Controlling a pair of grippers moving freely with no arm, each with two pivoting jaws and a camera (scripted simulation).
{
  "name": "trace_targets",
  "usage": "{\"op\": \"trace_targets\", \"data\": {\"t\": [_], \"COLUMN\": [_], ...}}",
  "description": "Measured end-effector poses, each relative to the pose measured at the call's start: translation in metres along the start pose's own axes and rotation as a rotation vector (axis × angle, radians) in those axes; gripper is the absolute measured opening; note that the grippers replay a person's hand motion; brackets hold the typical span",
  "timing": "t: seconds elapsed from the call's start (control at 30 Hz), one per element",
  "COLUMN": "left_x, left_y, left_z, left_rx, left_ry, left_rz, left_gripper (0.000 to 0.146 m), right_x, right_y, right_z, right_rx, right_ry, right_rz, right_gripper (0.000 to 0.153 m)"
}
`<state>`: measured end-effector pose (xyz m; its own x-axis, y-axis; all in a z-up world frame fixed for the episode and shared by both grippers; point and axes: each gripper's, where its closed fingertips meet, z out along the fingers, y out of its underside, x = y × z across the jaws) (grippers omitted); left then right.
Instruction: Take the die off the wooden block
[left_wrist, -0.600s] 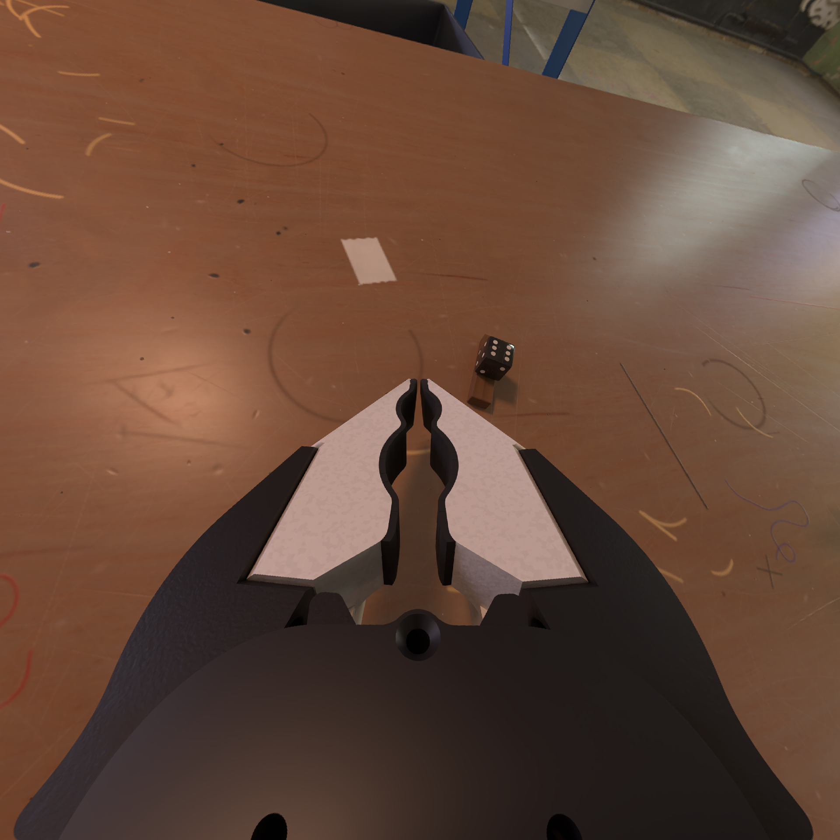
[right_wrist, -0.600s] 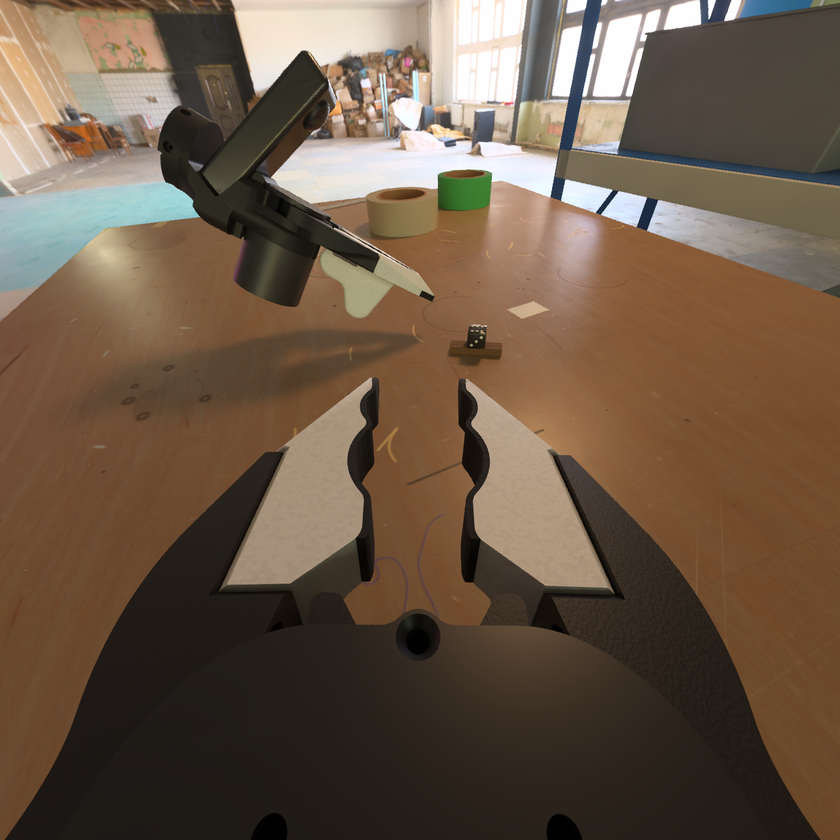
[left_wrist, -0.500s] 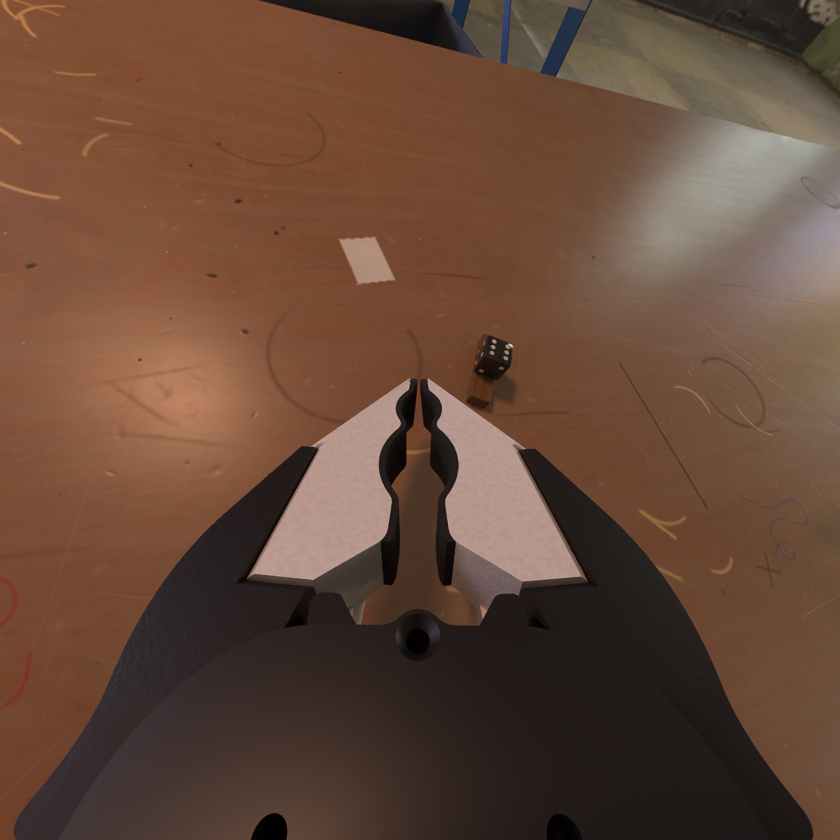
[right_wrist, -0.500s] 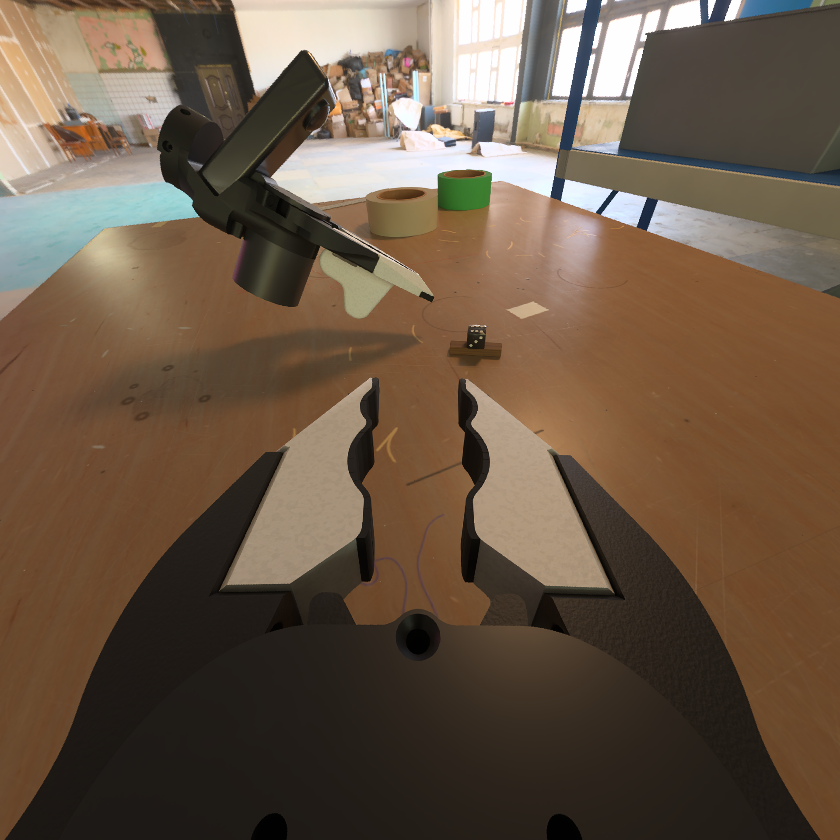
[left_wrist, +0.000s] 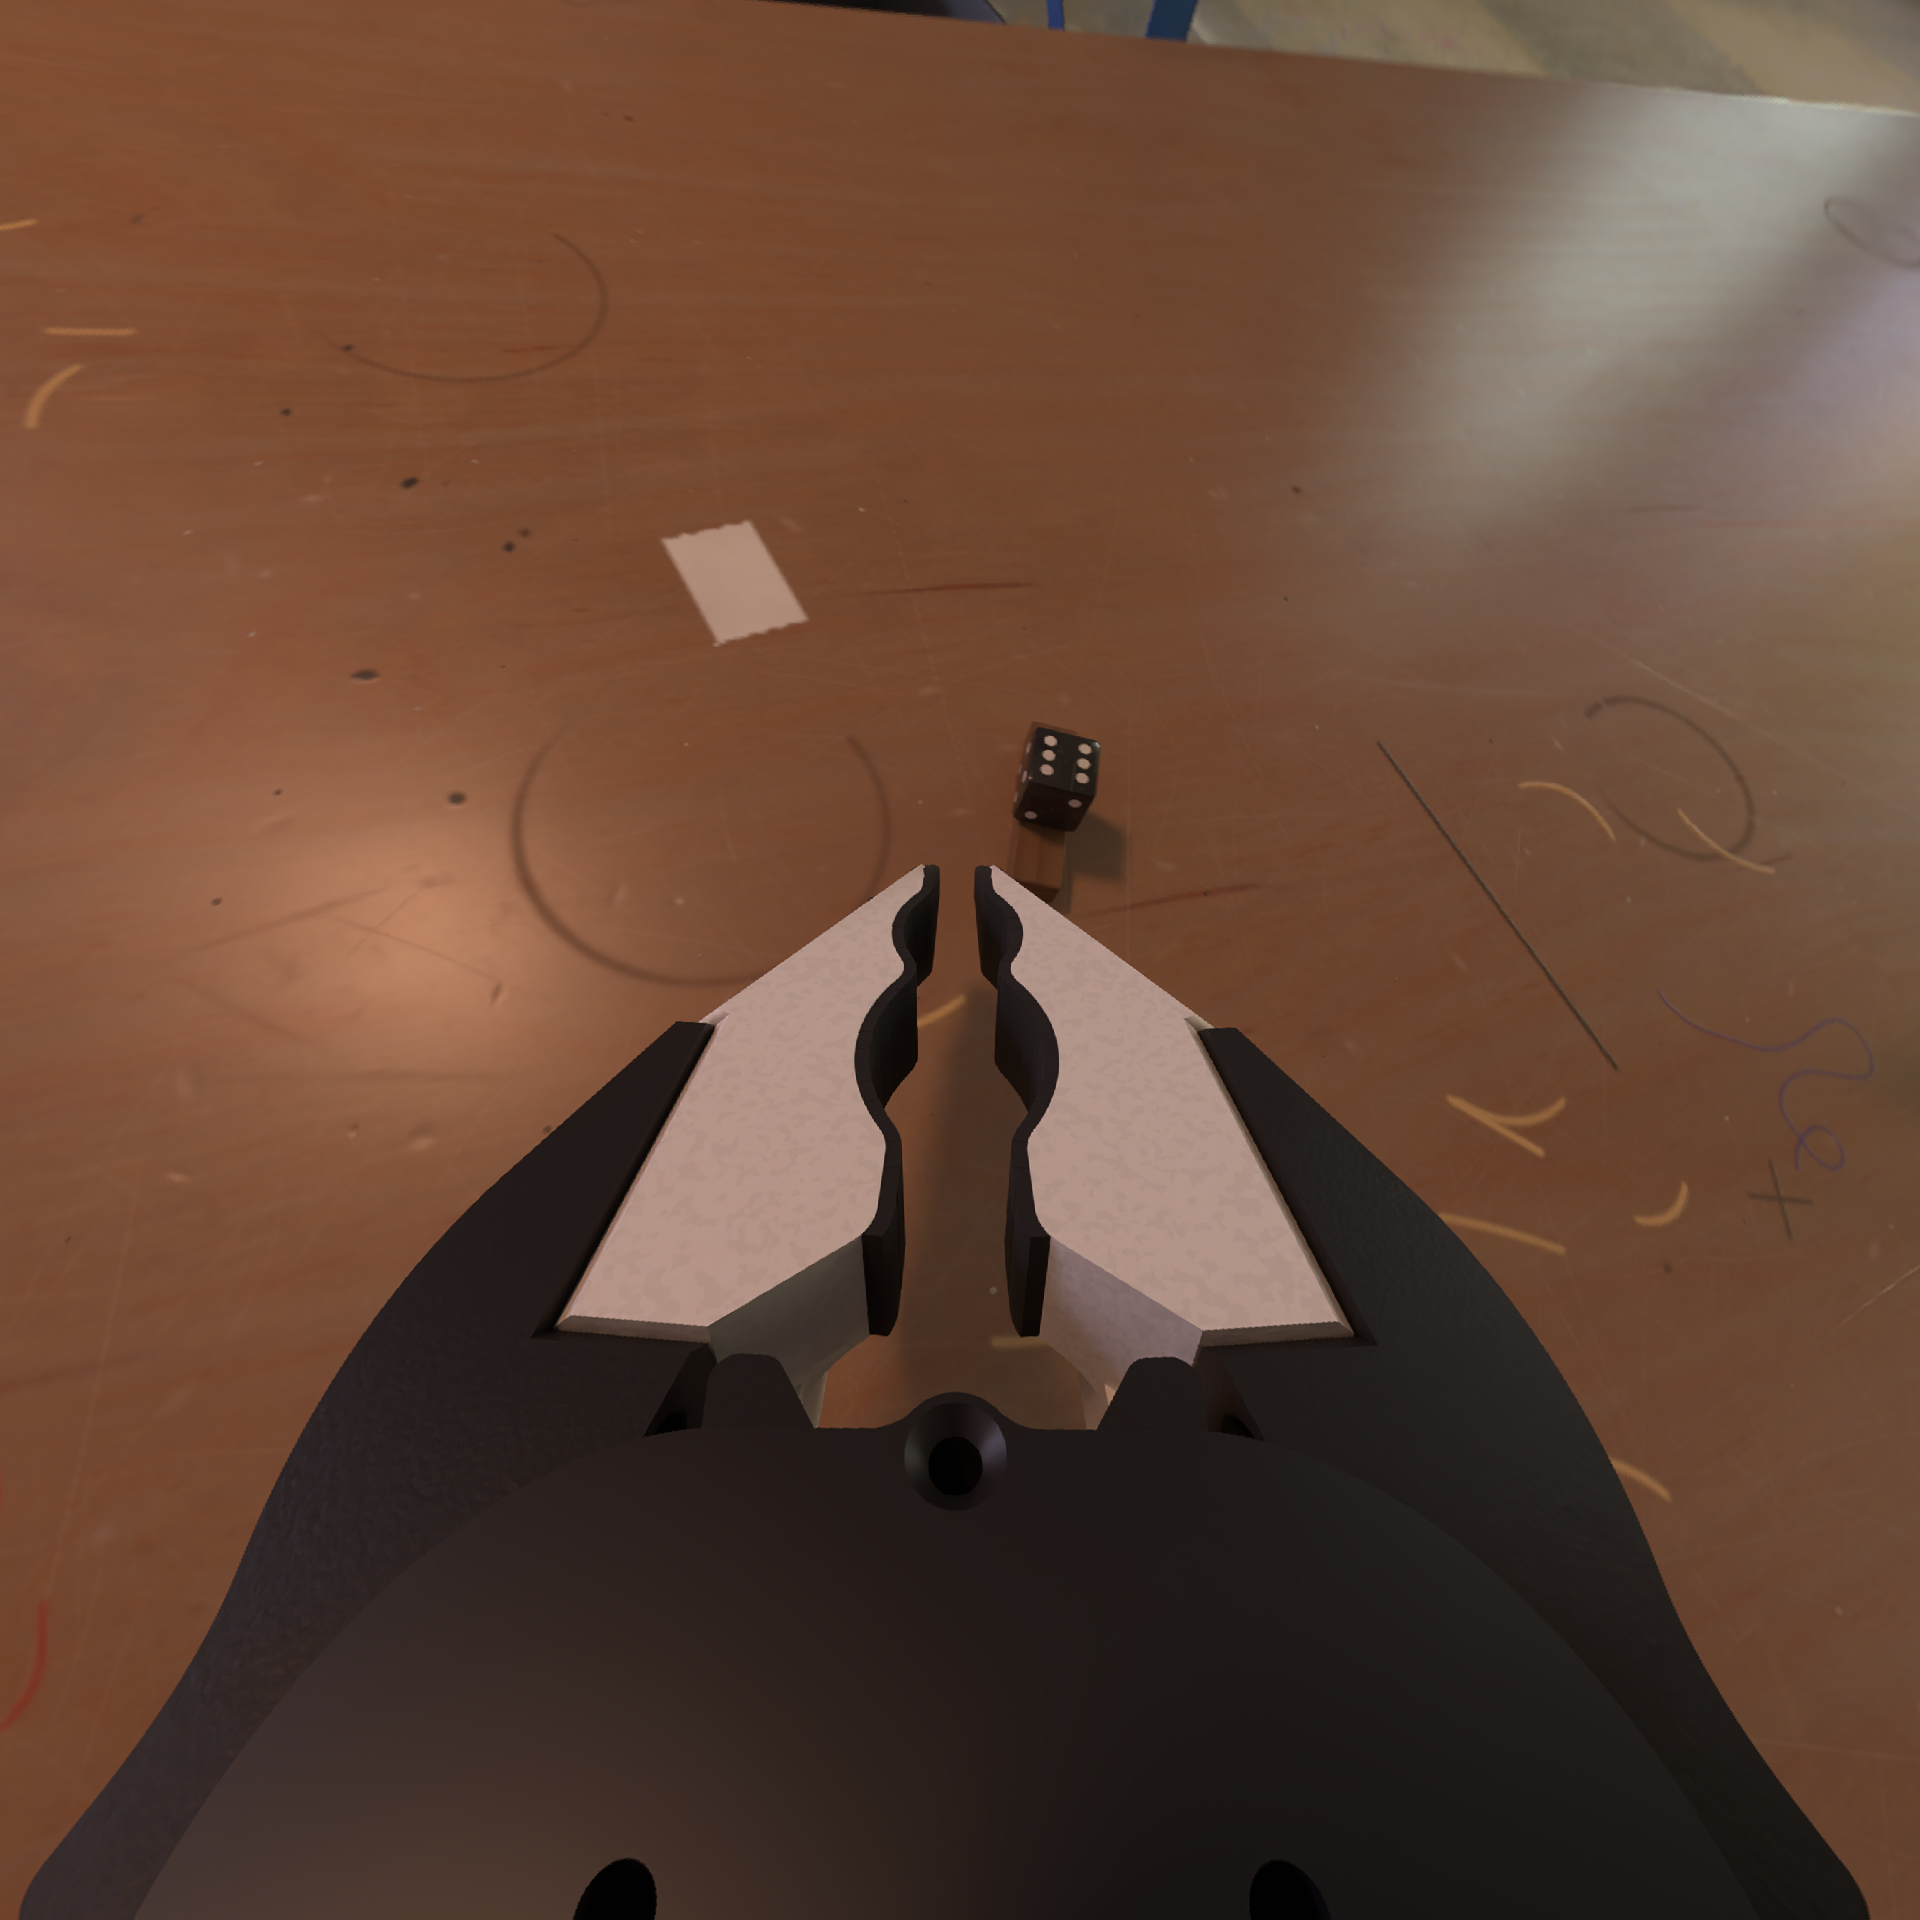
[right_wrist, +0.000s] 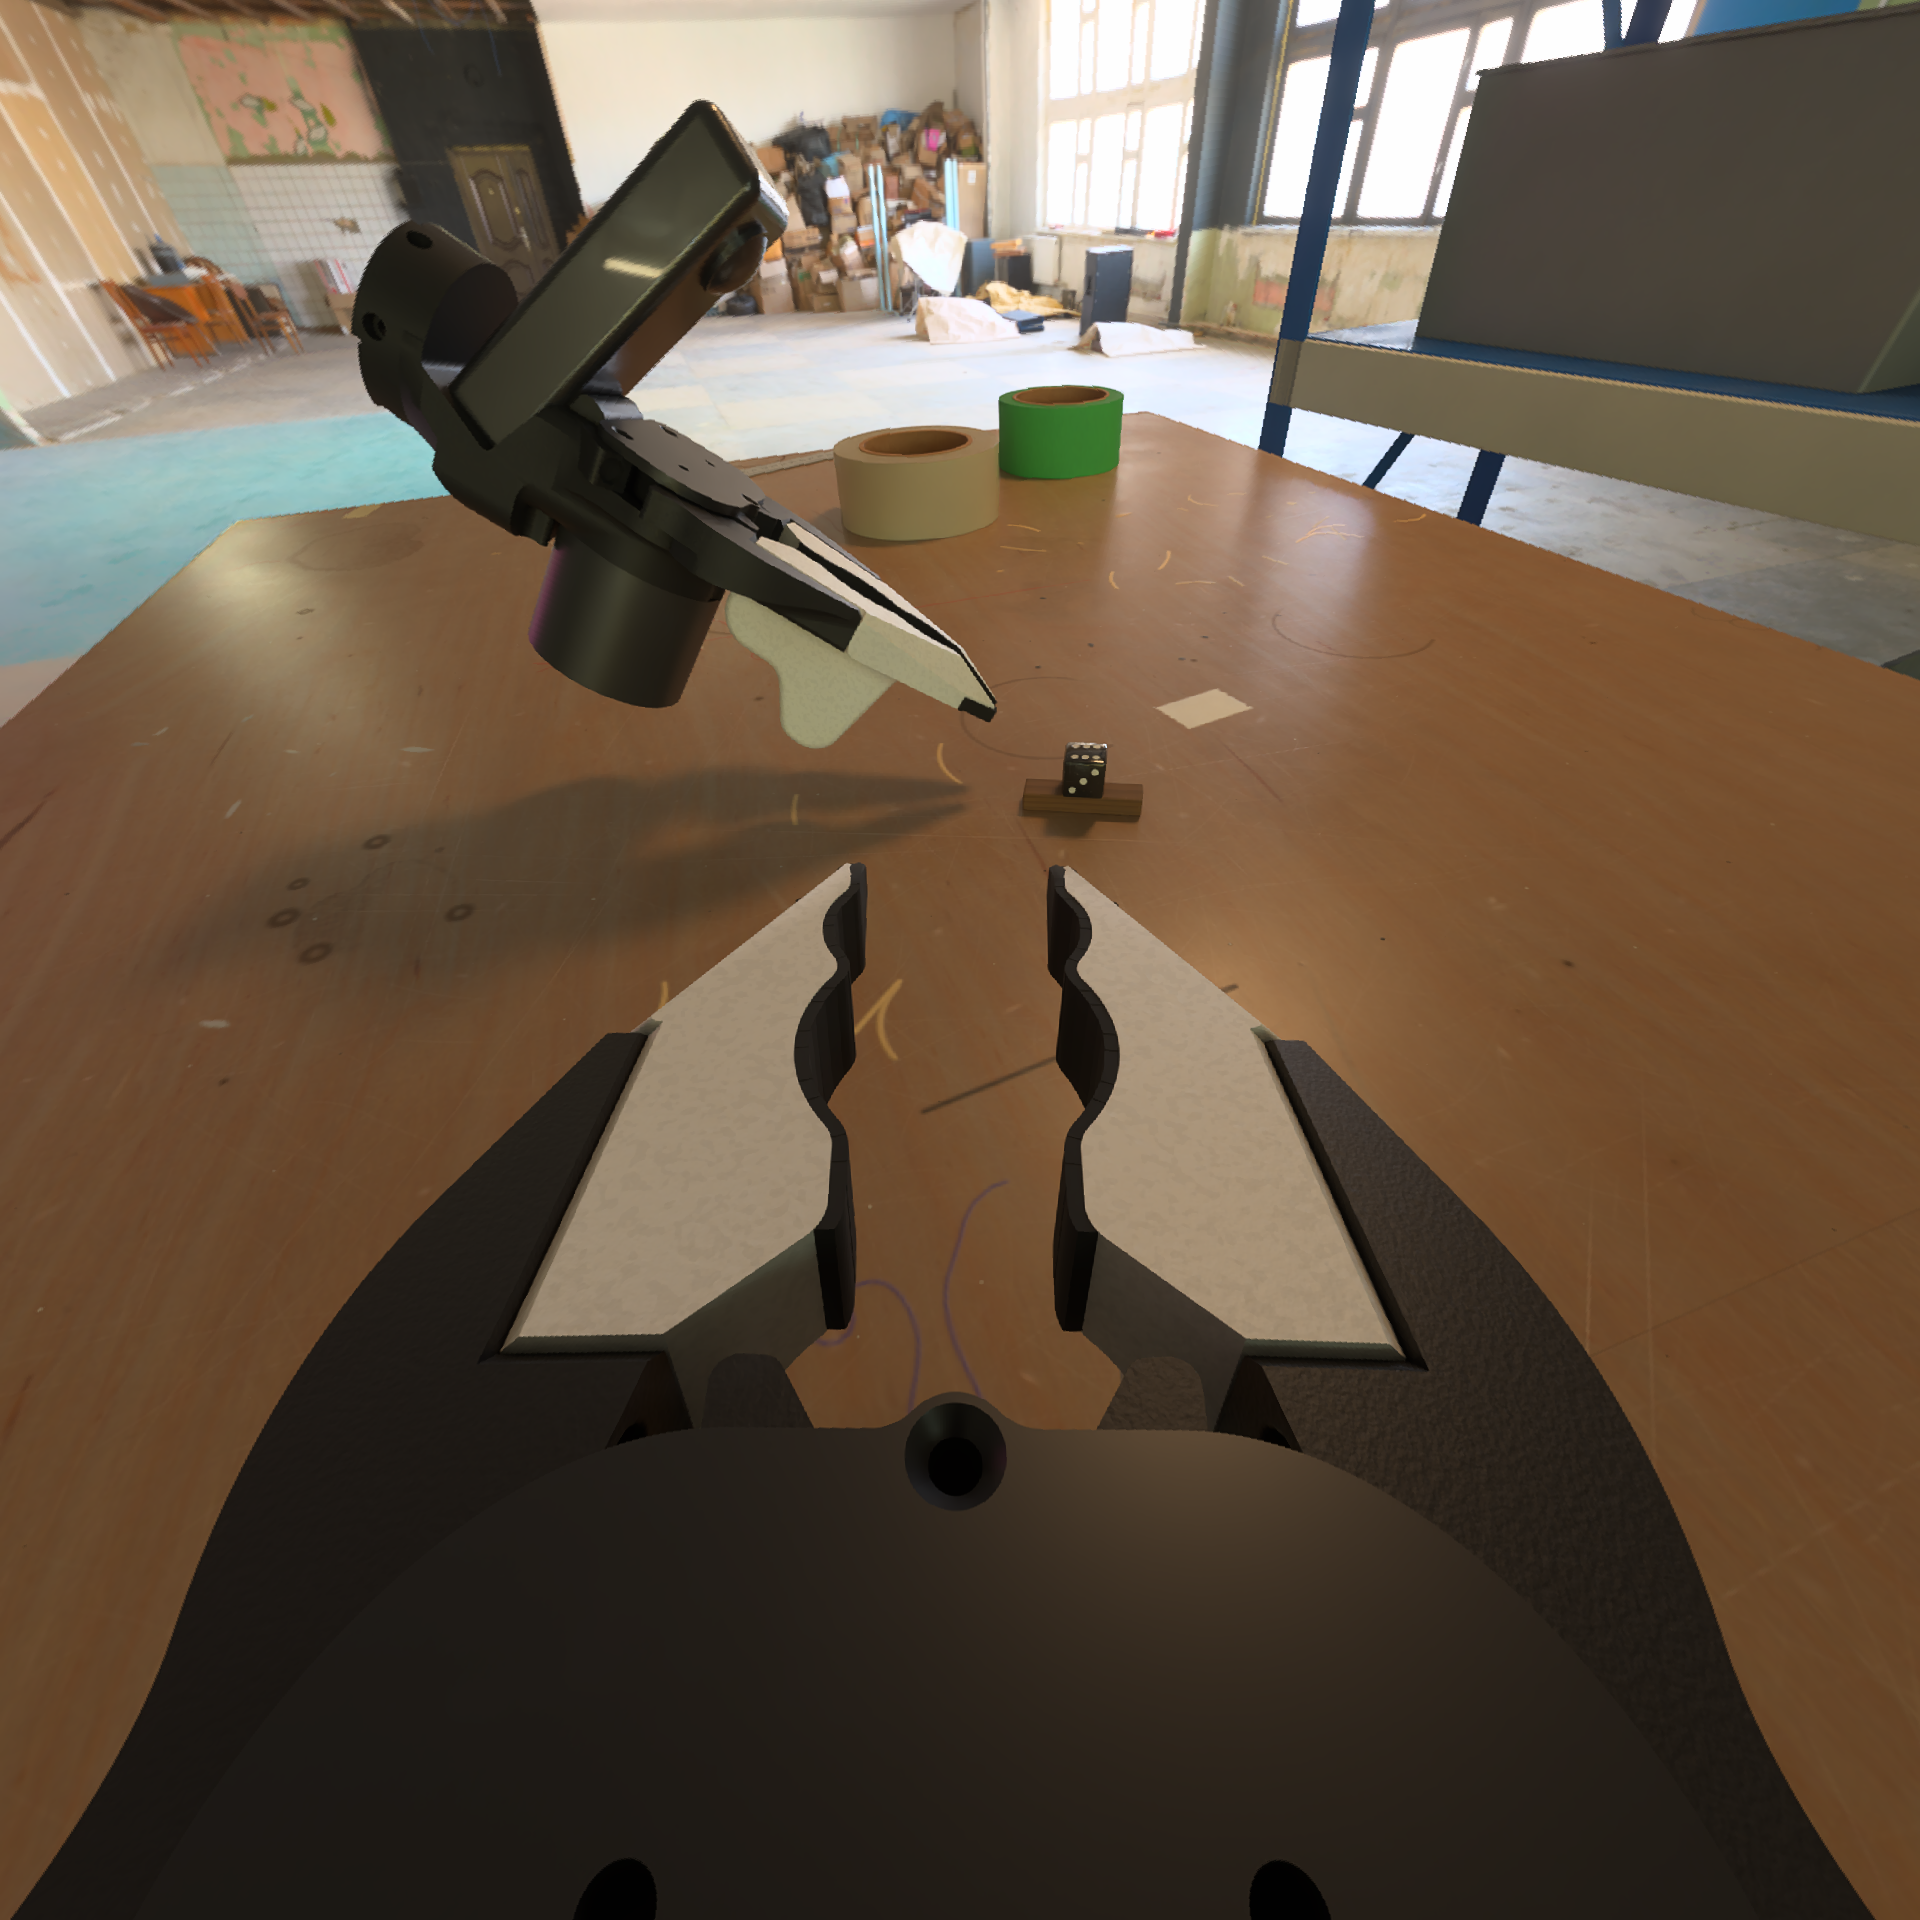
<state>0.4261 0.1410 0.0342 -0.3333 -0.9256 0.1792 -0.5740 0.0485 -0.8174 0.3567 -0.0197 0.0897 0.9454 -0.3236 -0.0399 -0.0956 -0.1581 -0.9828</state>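
Observation:
A small black die (left_wrist: 1058, 779) with white pips sits on a low dark wooden block (left_wrist: 1039, 868) on the brown table (left_wrist: 1351, 416). My left gripper (left_wrist: 957, 883) hangs above the table, tilted down, with its tips just short and left of the block. Its jaws are almost together with a narrow gap and hold nothing. In the right wrist view the die (right_wrist: 1085, 771) stands upright on the block (right_wrist: 1081, 800), and the left gripper (right_wrist: 977, 707) hovers to their upper left. My right gripper (right_wrist: 951, 883) is open and empty, well back from the block.
A beige tape roll (right_wrist: 914, 483) and a green tape roll (right_wrist: 1060, 431) stand at the far end of the table. A white tape strip (left_wrist: 735, 582) lies flat beyond the die. A blue-framed shelf with a grey box (right_wrist: 1662, 260) stands off the table's right side.
My left gripper has moved a little forward and down toward the die, and the gap at its tips is slightly wider. The right gripper, die and block have not moved.

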Motion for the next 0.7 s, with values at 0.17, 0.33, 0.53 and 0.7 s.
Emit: {"op": "trace_targets", "data": {"t": [0.17,0.33,0.53,0.7], "left_x": [0.016,0.016,0.018,0.019], "left_y": [-0.001,-0.002,-0.002,-0.004], "left_z": [0.020,0.041,0.044,0.046], "left_rx": [-0.066,-0.142,-0.153,-0.153], "left_ry": [0.066,0.001,0.083,0.157], "left_rz": [0.060,0.127,0.044,-0.043], "left_gripper": [0.013,0.040,0.036,0.030], "right_x": [0.000,-0.002,-0.001,-0.002], "right_y": [0.001,0.003,0.001,0.001], "right_z": [0.002,0.004,0.004,0.005], "right_rx": [-0.011,-0.026,-0.005,-0.008], "right_ry": [-0.005,-0.003,0.005,0.005], "right_rz": [-0.005,-0.029,-0.040,-0.054], "right_gripper": [0.035,0.035,0.035,0.035]}}
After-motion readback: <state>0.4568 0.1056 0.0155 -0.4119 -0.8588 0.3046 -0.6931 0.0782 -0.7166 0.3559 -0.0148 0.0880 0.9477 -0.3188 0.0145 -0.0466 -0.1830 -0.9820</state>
